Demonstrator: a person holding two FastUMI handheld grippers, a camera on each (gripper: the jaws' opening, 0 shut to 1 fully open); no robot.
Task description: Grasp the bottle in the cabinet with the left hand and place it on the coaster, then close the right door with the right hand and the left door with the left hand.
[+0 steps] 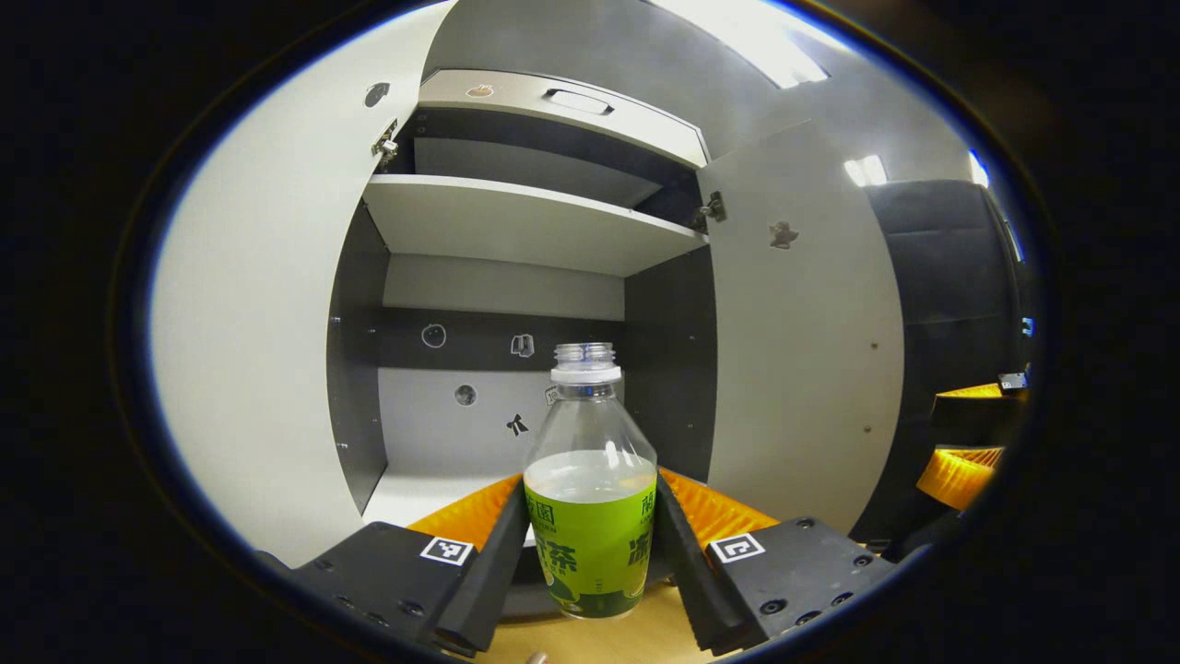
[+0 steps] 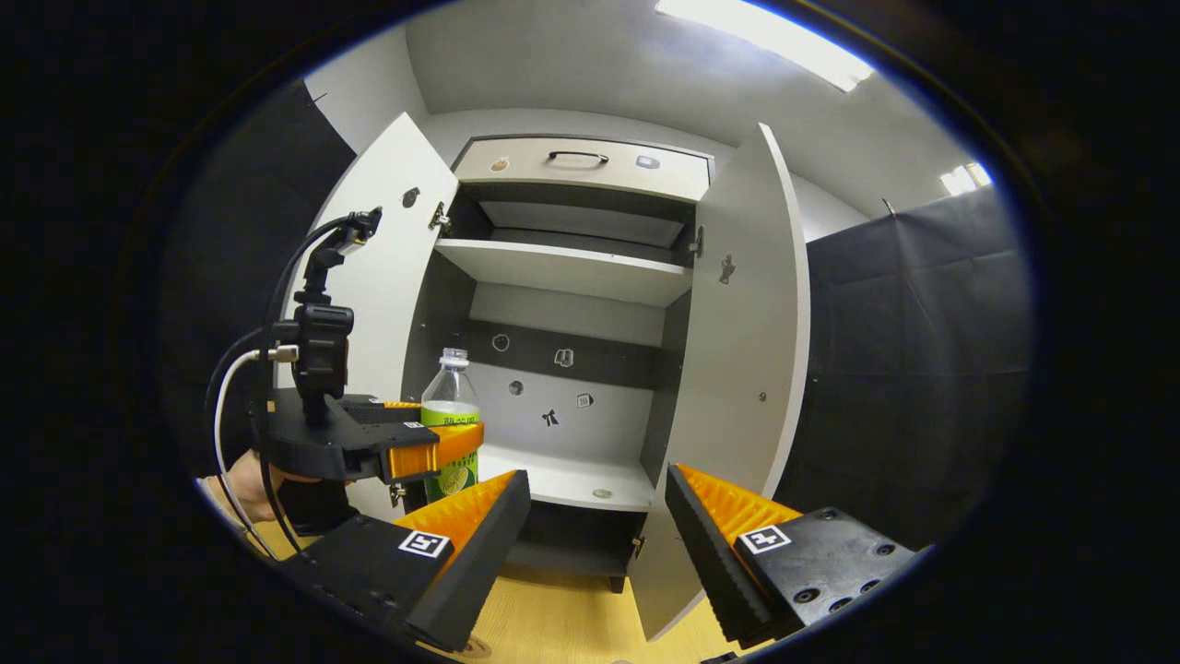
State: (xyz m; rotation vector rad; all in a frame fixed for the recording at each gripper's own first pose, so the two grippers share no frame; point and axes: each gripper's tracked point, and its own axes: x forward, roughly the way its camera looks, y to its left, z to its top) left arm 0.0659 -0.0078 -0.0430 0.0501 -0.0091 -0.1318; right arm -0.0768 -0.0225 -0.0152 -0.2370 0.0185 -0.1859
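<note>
A clear bottle (image 1: 590,544) with a green label and no cap stands upright between the fingers of my left gripper (image 1: 592,493), which is shut on its labelled part. It is held in front of the open cabinet (image 1: 525,221), above the wooden tabletop (image 1: 590,641). In the right gripper view the bottle (image 2: 450,406) sits in the left gripper (image 2: 452,447) just before the left door (image 2: 387,249). My right gripper (image 2: 599,535) is open with nothing between its fingers and faces the cabinet's lower shelf (image 2: 572,484). Both the left door and the right door (image 2: 747,323) stand wide open.
A drawer with a handle (image 2: 578,159) tops the cabinet. A hand (image 2: 244,480) holds the left gripper, and cables hang from it. At the bottom edge a woven round rim (image 2: 472,647), perhaps the coaster, lies on the wooden table (image 2: 562,618). The right gripper (image 1: 959,443) is at the far right.
</note>
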